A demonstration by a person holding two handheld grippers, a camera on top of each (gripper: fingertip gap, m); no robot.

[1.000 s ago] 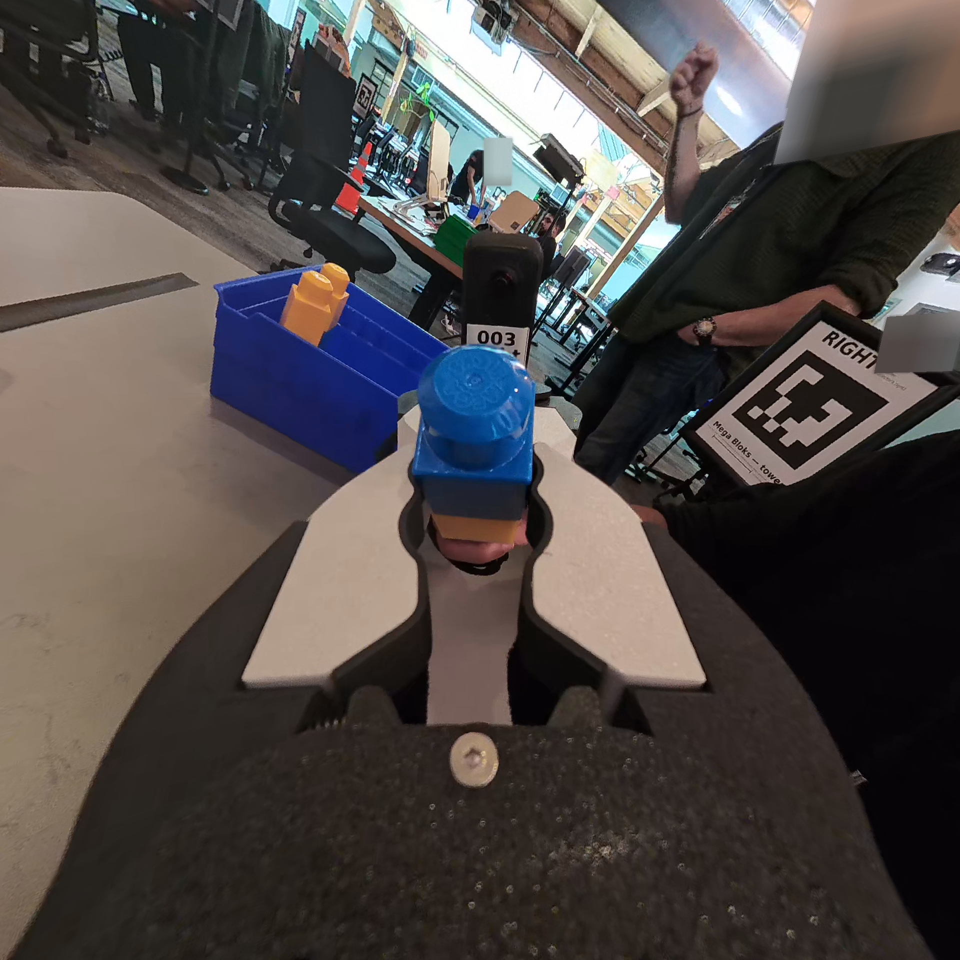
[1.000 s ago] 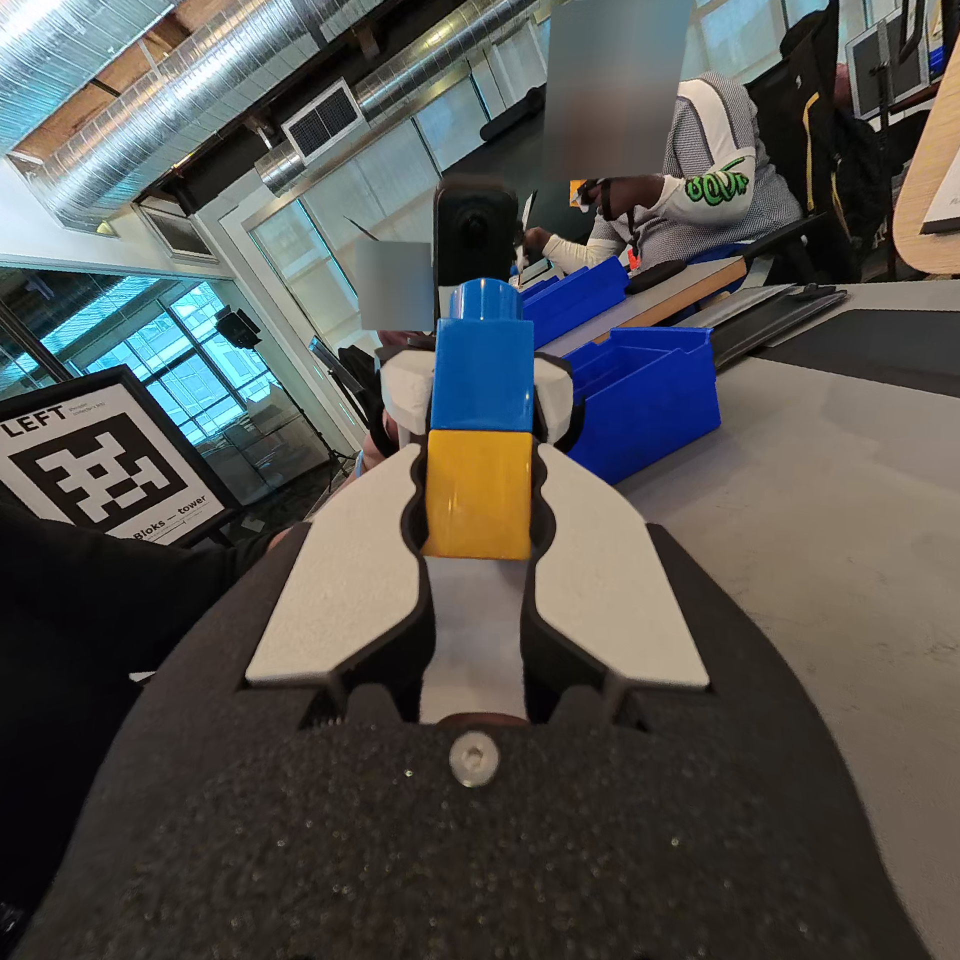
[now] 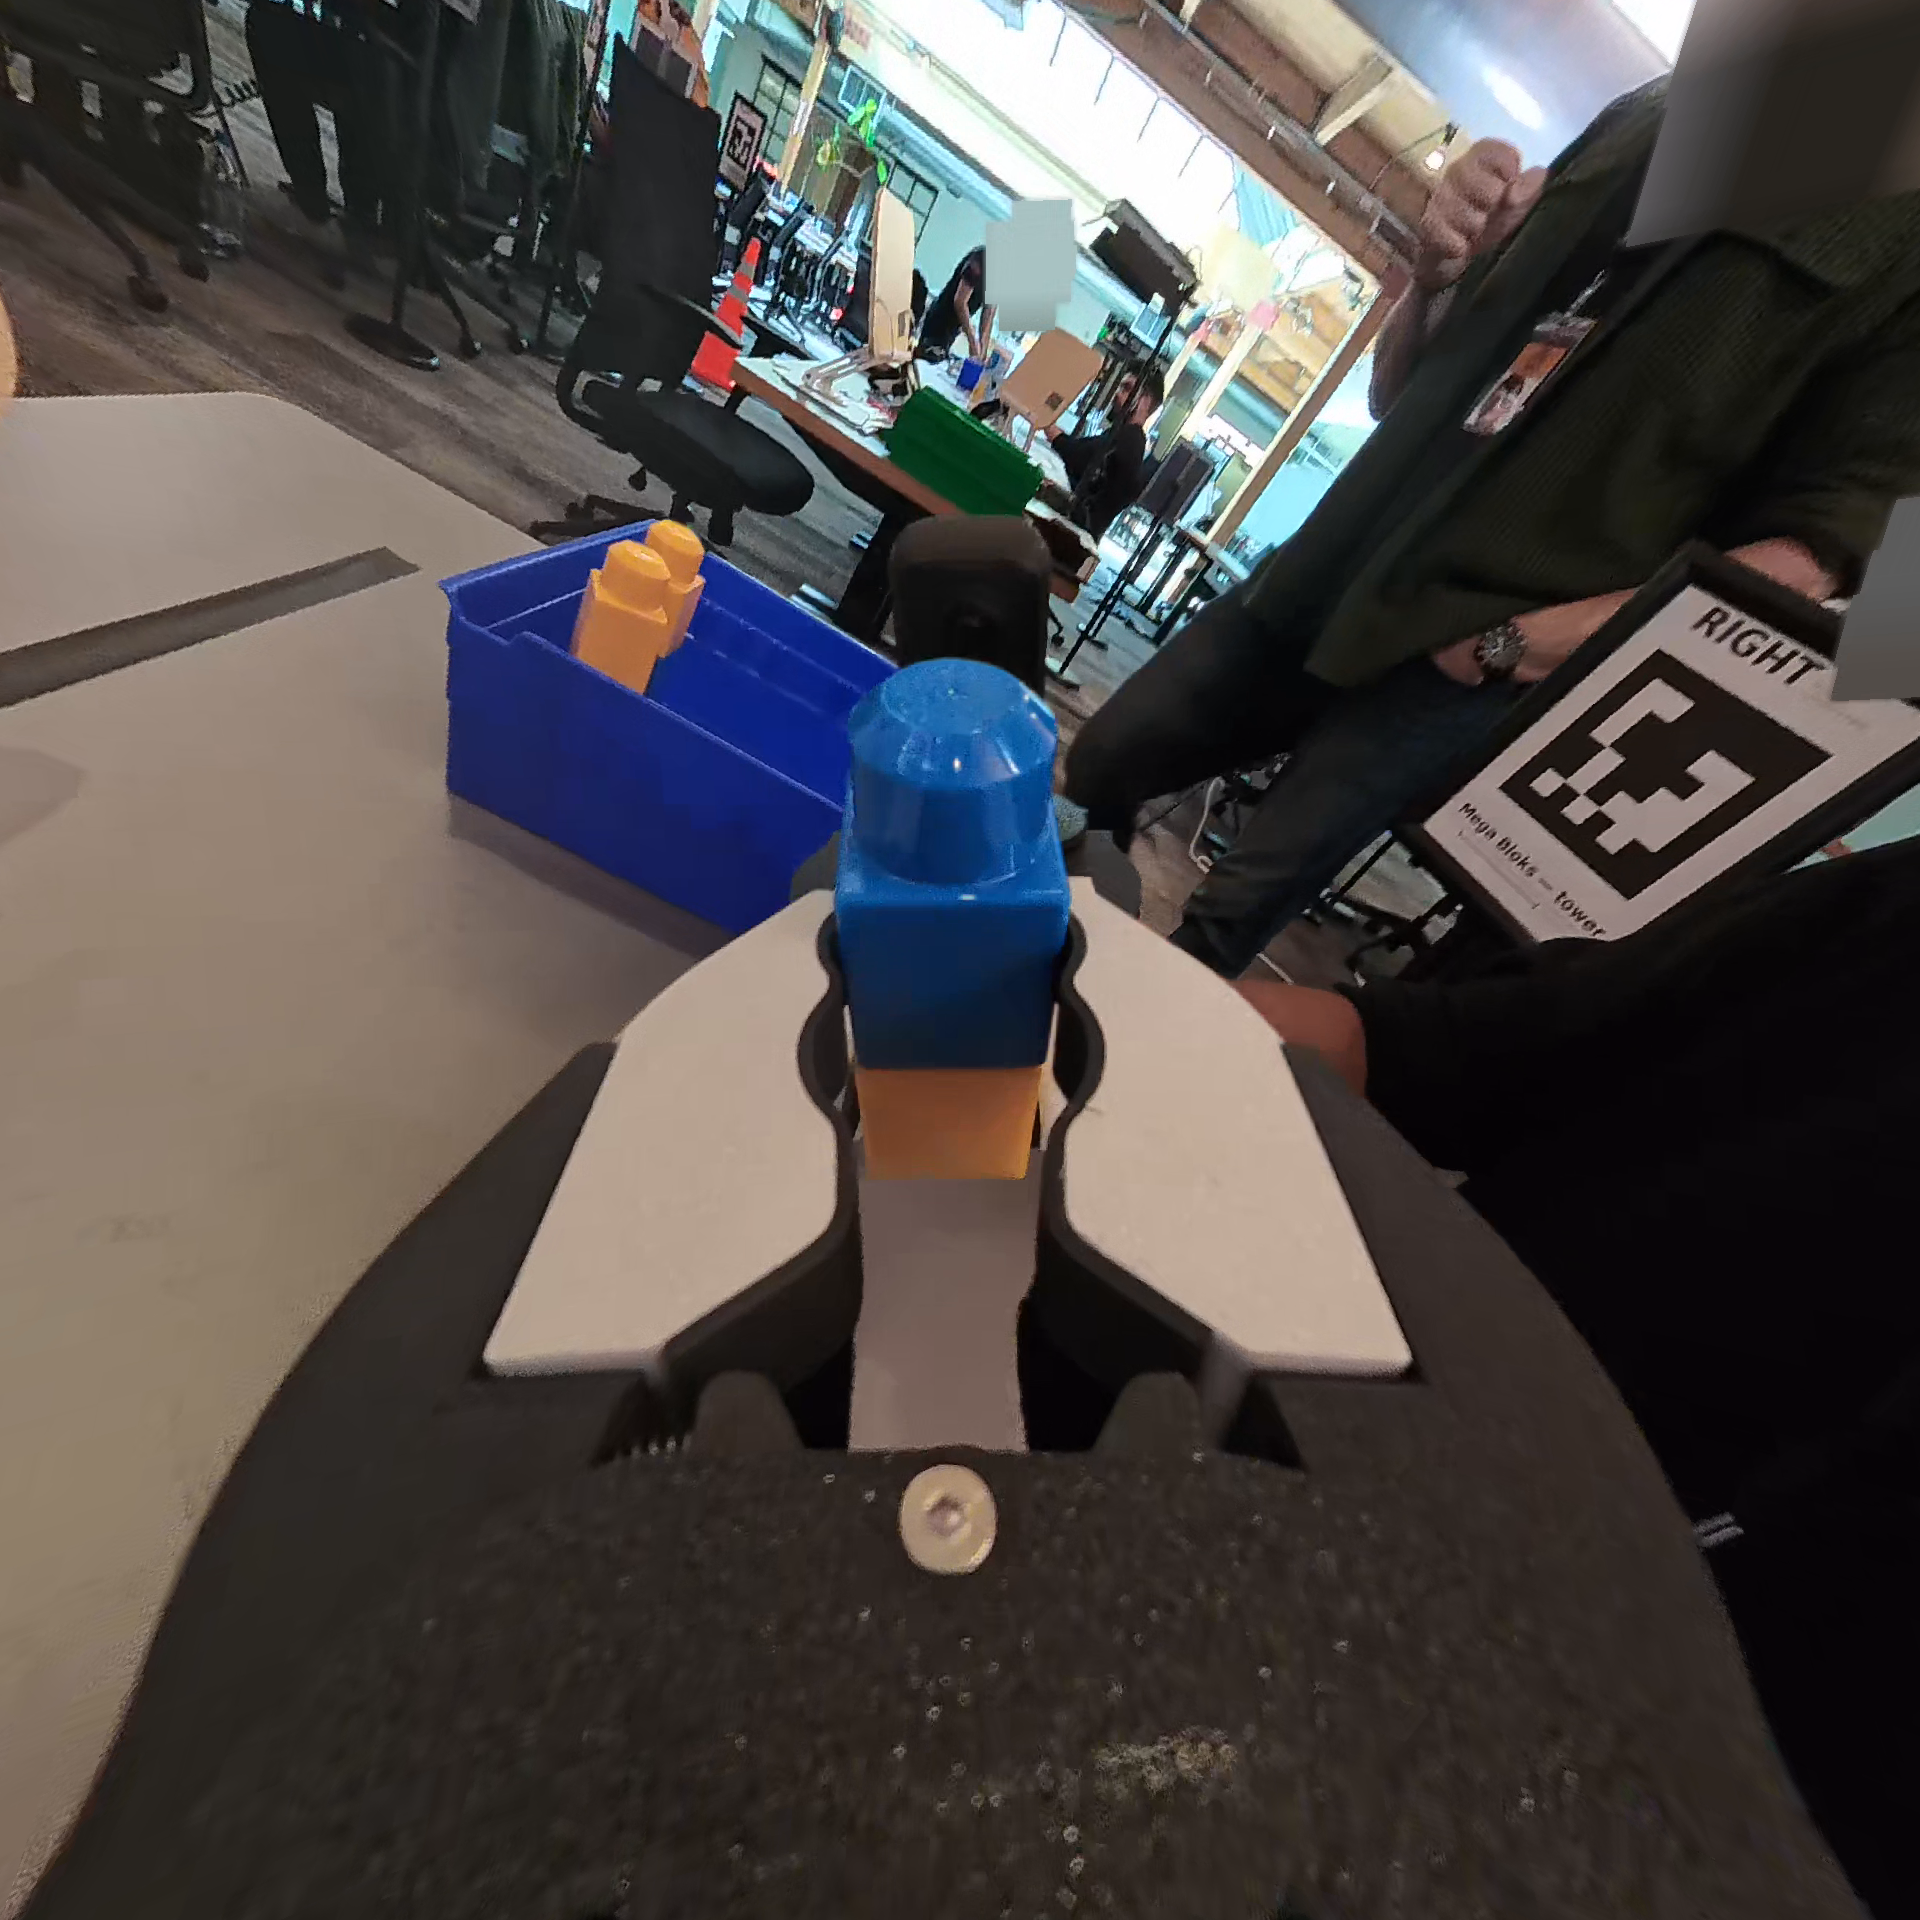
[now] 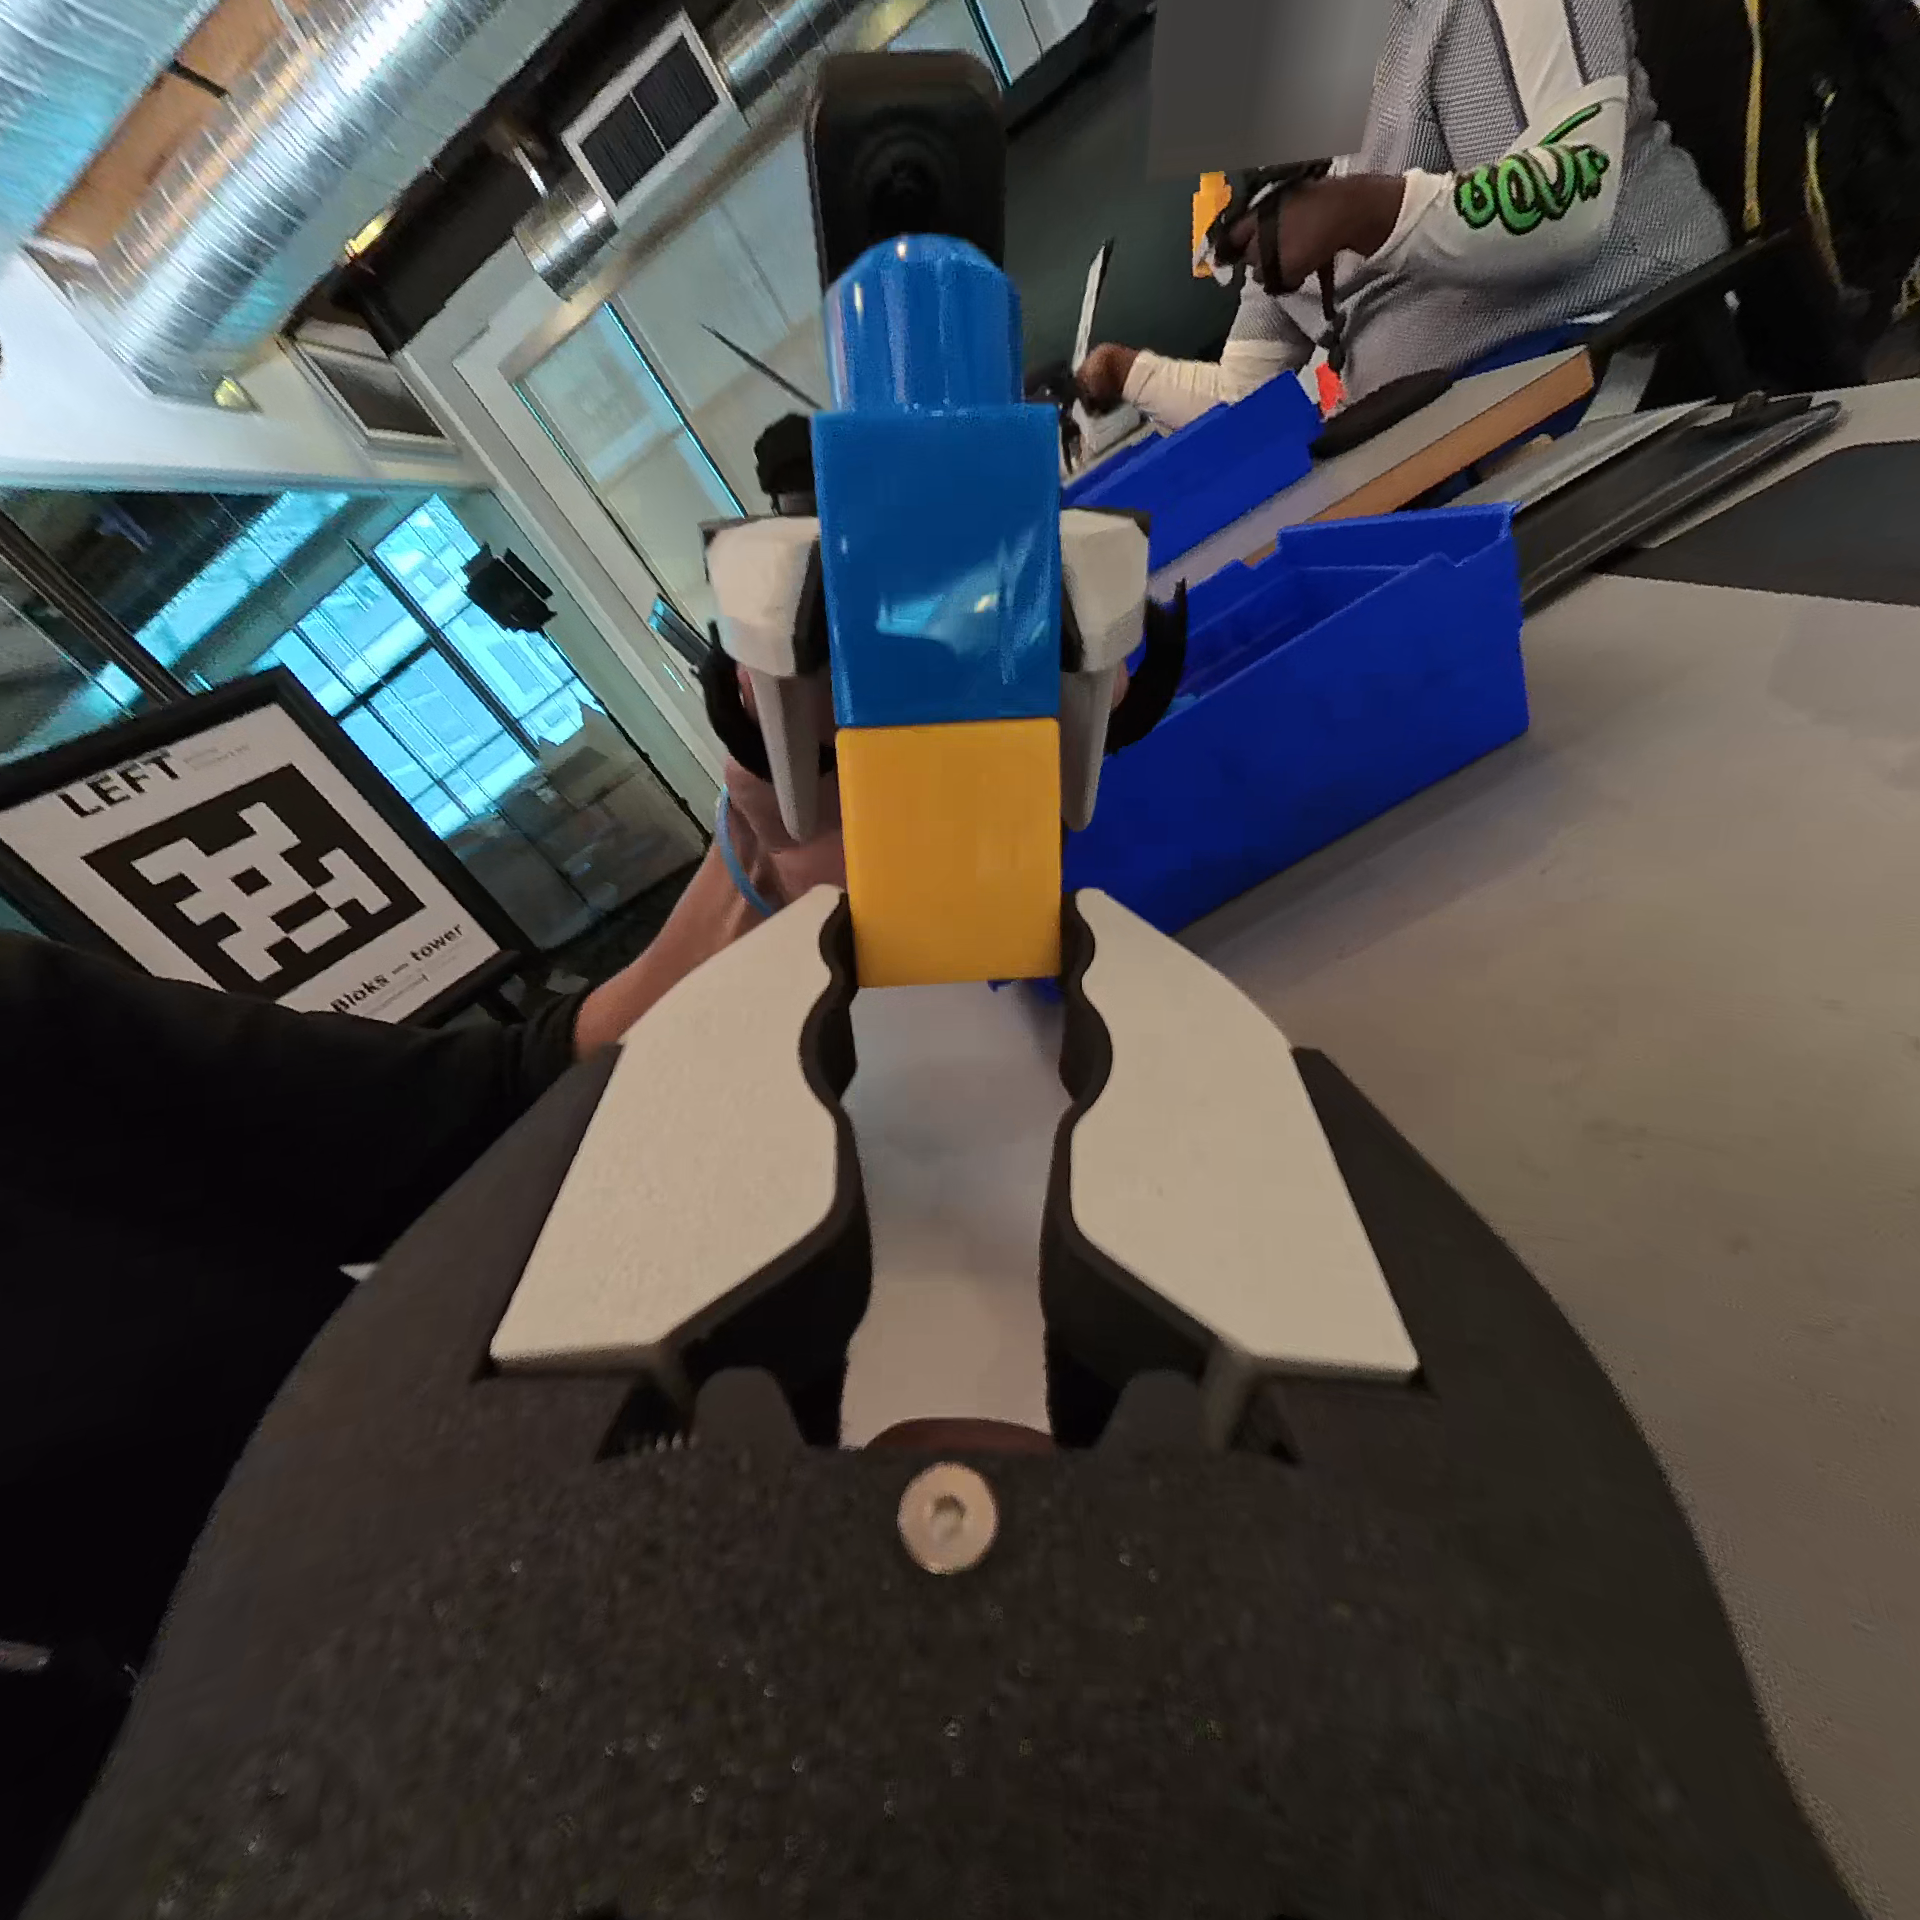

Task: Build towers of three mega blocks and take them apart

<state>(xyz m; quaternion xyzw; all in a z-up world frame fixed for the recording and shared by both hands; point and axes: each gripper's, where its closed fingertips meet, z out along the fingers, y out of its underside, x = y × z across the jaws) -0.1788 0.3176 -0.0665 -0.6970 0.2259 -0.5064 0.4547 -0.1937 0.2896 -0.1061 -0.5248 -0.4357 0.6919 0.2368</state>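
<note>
blue bin (image 3: 644, 769) blocks ahead-left; table (image 3: 208, 1039) left open.

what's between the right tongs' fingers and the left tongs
The yellow block, stacked under the blue block that the left tongs grip; seen in the right wrist view.

An open-plan workshop office: exposed ceiling ducts (image 4: 208, 156), office chairs (image 3: 665, 416), cluttered worktables (image 3: 831, 436).

Bright window daylight, glare overhead, wide-angle edge warping, slight background blur.
</note>
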